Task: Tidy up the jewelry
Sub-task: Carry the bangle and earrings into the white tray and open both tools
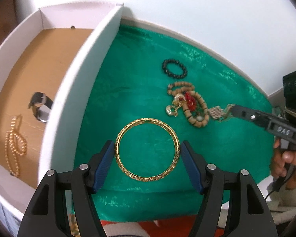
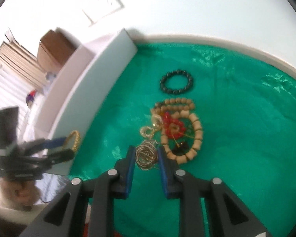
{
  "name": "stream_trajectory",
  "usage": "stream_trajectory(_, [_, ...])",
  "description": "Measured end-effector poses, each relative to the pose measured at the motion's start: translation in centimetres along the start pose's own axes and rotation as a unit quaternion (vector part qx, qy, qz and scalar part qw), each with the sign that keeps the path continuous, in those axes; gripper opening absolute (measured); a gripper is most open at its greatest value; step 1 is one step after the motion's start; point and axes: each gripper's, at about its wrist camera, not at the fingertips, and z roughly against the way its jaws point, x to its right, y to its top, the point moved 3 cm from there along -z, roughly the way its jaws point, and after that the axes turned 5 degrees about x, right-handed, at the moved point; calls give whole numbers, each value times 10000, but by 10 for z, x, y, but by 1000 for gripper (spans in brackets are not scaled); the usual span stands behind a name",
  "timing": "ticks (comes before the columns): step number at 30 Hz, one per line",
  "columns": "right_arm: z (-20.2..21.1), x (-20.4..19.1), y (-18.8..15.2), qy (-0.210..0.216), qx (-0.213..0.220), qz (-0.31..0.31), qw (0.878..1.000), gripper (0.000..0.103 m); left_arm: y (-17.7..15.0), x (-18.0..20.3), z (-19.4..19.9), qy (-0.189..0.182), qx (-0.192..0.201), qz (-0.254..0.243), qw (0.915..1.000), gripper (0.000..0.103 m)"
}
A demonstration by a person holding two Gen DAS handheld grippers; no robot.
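A gold bangle (image 1: 147, 150) sits between the blue pads of my left gripper (image 1: 147, 148), which is shut on it over the green cloth (image 1: 128, 90); it shows in the right wrist view too (image 2: 75, 141). My right gripper (image 2: 146, 154) is shut on a tangled silver chain (image 2: 146, 155), seen in the left view as a metal band (image 1: 217, 113). A black bead bracelet (image 1: 174, 68) (image 2: 176, 85) lies farther back. A pile of wooden beads, red beads and gold pieces (image 1: 189, 103) (image 2: 179, 128) lies beside the chain.
A white box (image 1: 82, 75) with a cardboard floor stands left of the cloth (image 2: 246, 118). It holds a black-strap watch (image 1: 40, 106) and a gold bead necklace (image 1: 14, 144). A white wall rises behind. Orange fabric (image 1: 128, 227) shows below the cloth.
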Motion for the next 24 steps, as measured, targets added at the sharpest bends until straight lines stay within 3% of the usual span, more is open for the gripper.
stream_trajectory(7, [45, -42, 32, 295, 441, 349, 9980, 23, 6, -5, 68, -33, 472, 259, 9985, 70])
stream_trajectory(12, [54, -90, 54, 697, 634, 812, 9922, 23, 3, -31, 121, 262, 910, 615, 9936, 70])
stream_trajectory(17, [34, -153, 80, 1158, 654, 1386, 9814, 23, -5, -77, 145, 806, 1148, 1036, 9847, 70])
stream_trajectory(24, [-33, -230, 104, 1431, 462, 2092, 9662, 23, -16, -135, 120, 1217, 1033, 1495, 9758, 70])
